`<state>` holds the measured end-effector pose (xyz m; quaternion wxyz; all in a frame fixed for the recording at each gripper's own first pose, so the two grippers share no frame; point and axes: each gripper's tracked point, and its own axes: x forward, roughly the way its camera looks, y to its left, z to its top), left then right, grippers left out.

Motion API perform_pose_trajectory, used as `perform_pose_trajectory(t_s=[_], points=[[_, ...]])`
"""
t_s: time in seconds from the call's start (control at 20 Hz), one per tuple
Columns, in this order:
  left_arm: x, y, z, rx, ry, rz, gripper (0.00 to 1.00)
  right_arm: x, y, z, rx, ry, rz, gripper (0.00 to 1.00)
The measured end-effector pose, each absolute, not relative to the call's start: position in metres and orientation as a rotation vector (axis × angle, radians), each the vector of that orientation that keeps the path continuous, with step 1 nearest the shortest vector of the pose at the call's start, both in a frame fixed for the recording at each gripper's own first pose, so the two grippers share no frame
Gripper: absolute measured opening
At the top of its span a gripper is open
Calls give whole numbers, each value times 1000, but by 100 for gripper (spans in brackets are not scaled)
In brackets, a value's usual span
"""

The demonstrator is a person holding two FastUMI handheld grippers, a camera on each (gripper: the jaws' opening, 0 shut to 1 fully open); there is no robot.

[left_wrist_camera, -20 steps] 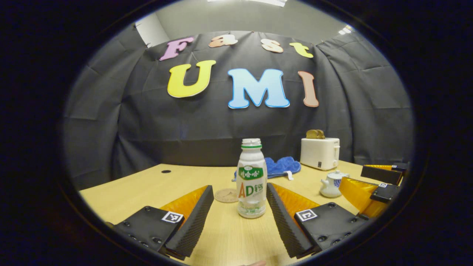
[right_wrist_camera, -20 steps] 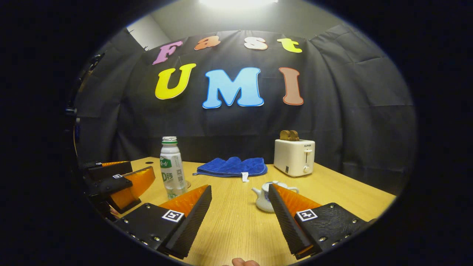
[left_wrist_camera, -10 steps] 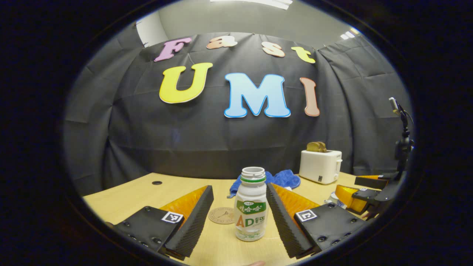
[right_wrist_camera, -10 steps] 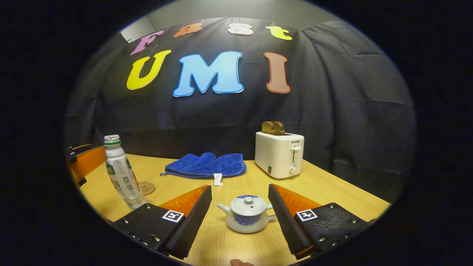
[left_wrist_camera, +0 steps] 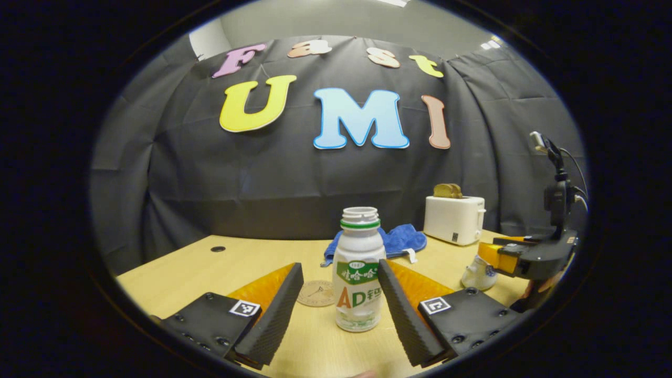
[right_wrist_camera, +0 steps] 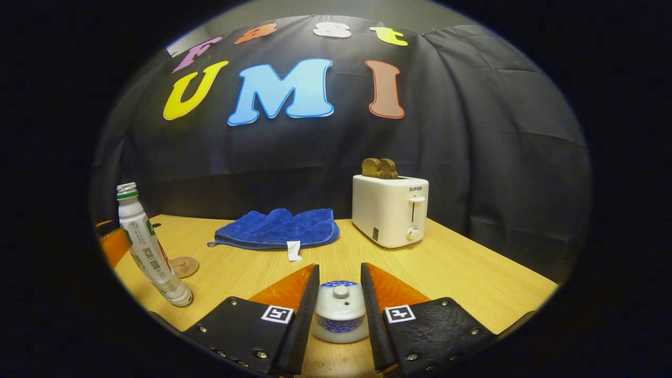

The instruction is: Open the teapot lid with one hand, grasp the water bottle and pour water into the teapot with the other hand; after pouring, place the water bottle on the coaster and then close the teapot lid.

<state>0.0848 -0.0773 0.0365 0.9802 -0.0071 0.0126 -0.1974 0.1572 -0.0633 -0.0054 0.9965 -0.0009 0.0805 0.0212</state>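
Wood table [right_wrist_camera: 462, 273], black cloth wall behind. Left gripper [left_wrist_camera: 340, 286] fingers wide around bottle [left_wrist_camera: 358, 273]. Right gripper [right_wrist_camera: 339, 299] fingers narrow, flanking teapot [right_wrist_camera: 340, 312]; contact unclear. Toaster [right_wrist_camera: 389, 209], towel [right_wrist_camera: 278, 228] far.

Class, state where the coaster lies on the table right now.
In the left gripper view the coaster lies flat on the table, just behind and left of the water bottle, ahead of the left gripper.

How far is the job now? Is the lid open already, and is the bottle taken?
Nothing is finished yet. The right gripper has its fingers close on either side of the teapot, whose lid is on; whether they press cannot be told. The left gripper is open around the uncapped water bottle, which stands on the table. Lifting the lid, pouring, the coaster and closing remain.
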Motion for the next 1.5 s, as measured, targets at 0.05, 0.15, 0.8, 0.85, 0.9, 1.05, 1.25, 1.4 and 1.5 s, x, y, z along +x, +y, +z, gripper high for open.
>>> perform_pose_trajectory(t_s=[0.05, 0.15, 0.8, 0.85, 0.9, 1.05, 1.25, 1.4, 1.5], points=[[82, -77, 34, -18, 27, -399, 100, 157, -65, -10, 4, 178, 45, 49], [81, -74, 32, 0, 26, -388, 100, 153, -64, -6, 18, 175, 47, 49], [85, -79, 17, 15, 53, -393, 100, 140, -59, 25, -93, 47, 63, 3], [87, -81, 16, 13, 55, -394, 100, 134, -56, 34, -95, 14, 68, 3], [87, -83, 14, 16, 58, -394, 100, 128, -50, 39, -100, -10, 82, 3], [89, -93, 9, 35, 73, -398, 100, 116, -33, 45, -132, -48, 121, 3], [105, -99, -4, 41, 112, -395, 100, 108, -19, 41, -144, -45, 169, 3], [122, -107, -14, 13, 158, -405, 100, 105, -21, 42, -131, -48, 173, 3], [131, -110, -11, 40, 143, -396, 100, 105, -24, 44, -120, -52, 171, 4]])
